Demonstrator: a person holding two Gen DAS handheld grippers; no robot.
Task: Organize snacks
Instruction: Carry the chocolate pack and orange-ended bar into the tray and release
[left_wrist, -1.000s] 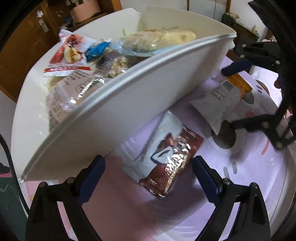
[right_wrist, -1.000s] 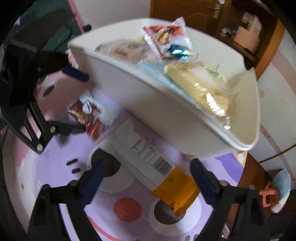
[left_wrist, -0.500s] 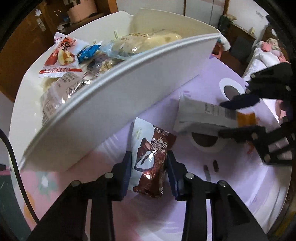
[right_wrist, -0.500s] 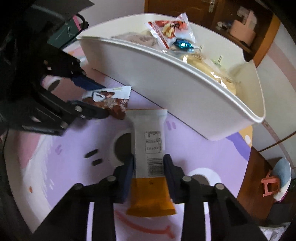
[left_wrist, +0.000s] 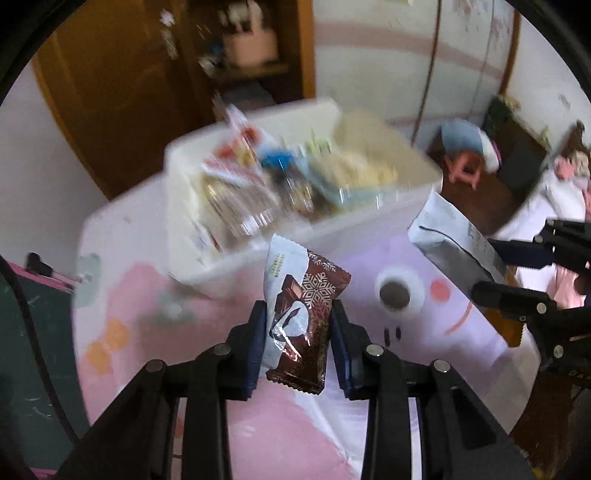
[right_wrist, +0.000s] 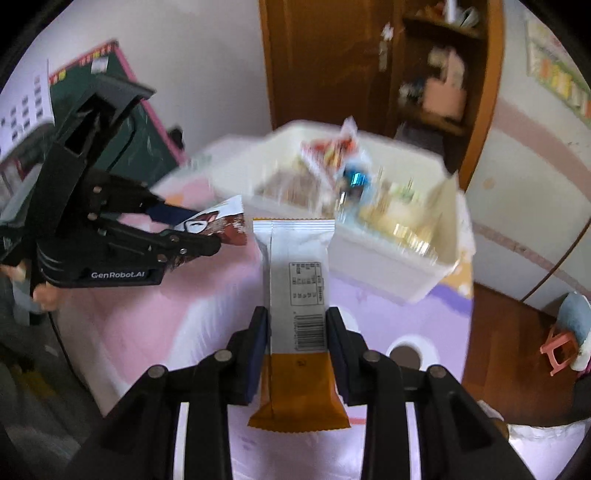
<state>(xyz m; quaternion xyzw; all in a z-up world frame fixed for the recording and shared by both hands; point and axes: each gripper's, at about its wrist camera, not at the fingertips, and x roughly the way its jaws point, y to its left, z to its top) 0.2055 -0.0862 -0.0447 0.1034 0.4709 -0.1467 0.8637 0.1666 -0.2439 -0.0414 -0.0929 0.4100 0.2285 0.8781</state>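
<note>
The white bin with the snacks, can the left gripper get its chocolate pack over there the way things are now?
Probably yes. The left gripper is shut on the brown chocolate pack, lifted off the table, and the white bin sits just ahead with its top open. The right gripper stays off to one side.
</note>
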